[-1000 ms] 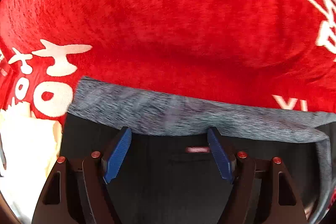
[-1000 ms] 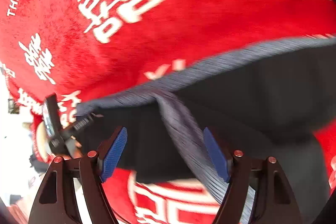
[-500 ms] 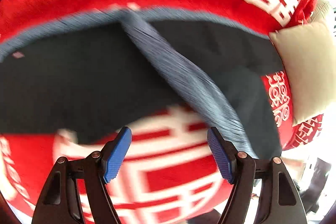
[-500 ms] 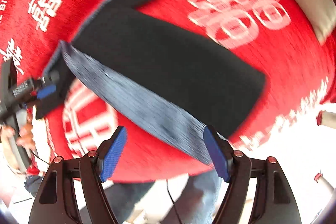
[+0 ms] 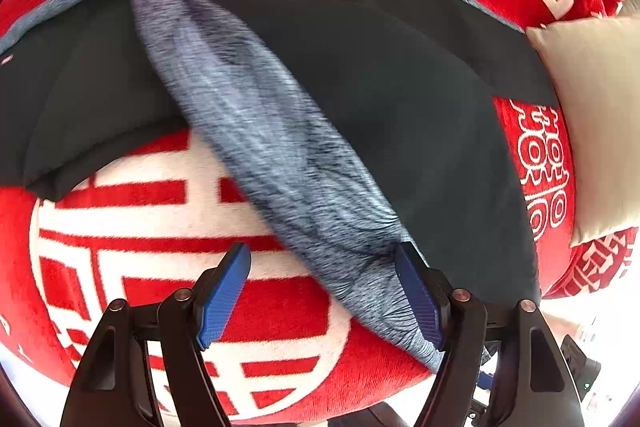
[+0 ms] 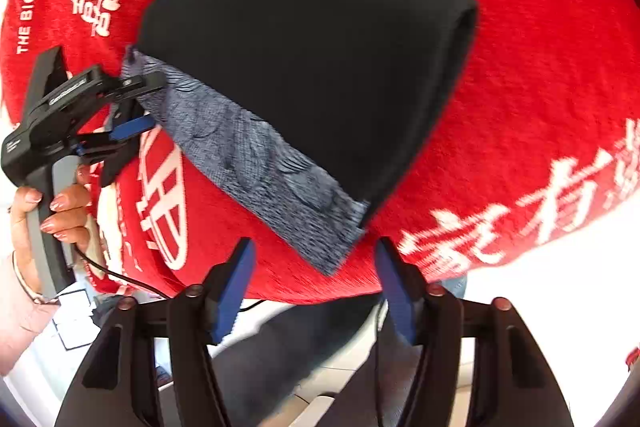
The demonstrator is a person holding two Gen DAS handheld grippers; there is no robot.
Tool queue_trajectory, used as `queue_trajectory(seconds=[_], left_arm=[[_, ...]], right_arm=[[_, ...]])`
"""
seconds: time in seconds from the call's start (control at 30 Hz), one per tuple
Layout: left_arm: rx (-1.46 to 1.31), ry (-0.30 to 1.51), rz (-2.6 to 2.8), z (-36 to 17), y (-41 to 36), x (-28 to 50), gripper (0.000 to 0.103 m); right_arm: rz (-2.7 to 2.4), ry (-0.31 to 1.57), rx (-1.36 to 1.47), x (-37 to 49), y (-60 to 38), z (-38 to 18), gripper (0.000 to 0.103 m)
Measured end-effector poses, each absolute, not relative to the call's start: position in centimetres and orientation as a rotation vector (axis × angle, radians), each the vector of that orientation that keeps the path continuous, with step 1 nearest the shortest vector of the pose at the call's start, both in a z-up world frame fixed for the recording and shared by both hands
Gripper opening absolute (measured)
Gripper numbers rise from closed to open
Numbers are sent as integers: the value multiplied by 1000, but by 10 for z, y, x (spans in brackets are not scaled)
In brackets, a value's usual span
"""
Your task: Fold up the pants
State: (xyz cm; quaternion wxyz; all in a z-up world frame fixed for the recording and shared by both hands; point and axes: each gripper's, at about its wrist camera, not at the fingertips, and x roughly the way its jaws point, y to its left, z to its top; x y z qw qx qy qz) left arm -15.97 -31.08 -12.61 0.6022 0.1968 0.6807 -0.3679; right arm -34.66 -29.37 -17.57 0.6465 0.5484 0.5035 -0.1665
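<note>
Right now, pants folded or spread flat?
Folded. The pants lie doubled on the red blanket, rounded fold edge at one end, grey waistband running along the near edge.

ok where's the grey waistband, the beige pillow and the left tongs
grey waistband (image 5: 280, 155), left wrist view, middle of the heathered band.
beige pillow (image 5: 592, 115), left wrist view, its flat face.
left tongs (image 6: 136, 107), right wrist view, between the tips at the band's end.
</note>
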Motion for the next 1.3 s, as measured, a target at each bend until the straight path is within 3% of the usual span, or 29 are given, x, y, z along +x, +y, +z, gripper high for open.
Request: queue_trajectory(seconds=[0.03, 0.07, 0.1, 0.17, 0.23, 0.27, 0.57, 0.77, 1.2, 1.3], left_arm=[[463, 1568, -857, -127, -315, -162, 75], [479, 1553, -863, -128, -320, -165, 74], [496, 1535, -878, -128, -323, -166, 56], [511, 1537, -926, -125, -329, -169, 23], [486, 1542, -957, -119, -334, -168, 19], [478, 1543, -971, -115, -335, -167, 11], [338, 1529, -1047, -54, -348, -129, 11], [302, 1512, -1015, -40, -396, -112, 11], [380, 1435, -865, -90, -524, -77, 12], [437, 1426, -860, -95, -529, -78, 20]], right_arm=[[-377, 1142, 1250, -344, -293, -175, 55], [-383, 1142, 1254, -343, -294, -175, 41], [-380, 1133, 1266, -340, -290, -176, 18], [-393, 1102, 1294, -337, -290, -166, 15], [-395, 1089, 1274, -332, -289, -149, 13], [-400, 1084, 1255, -329, -291, -139, 13], [-460, 959, 1119, -313, -365, -50, 11], [-442, 957, 990, -275, -460, -30, 9], [-358, 1110, 897, -173, -645, -130, 7], [-357, 1154, 866, -155, -660, -152, 7]])
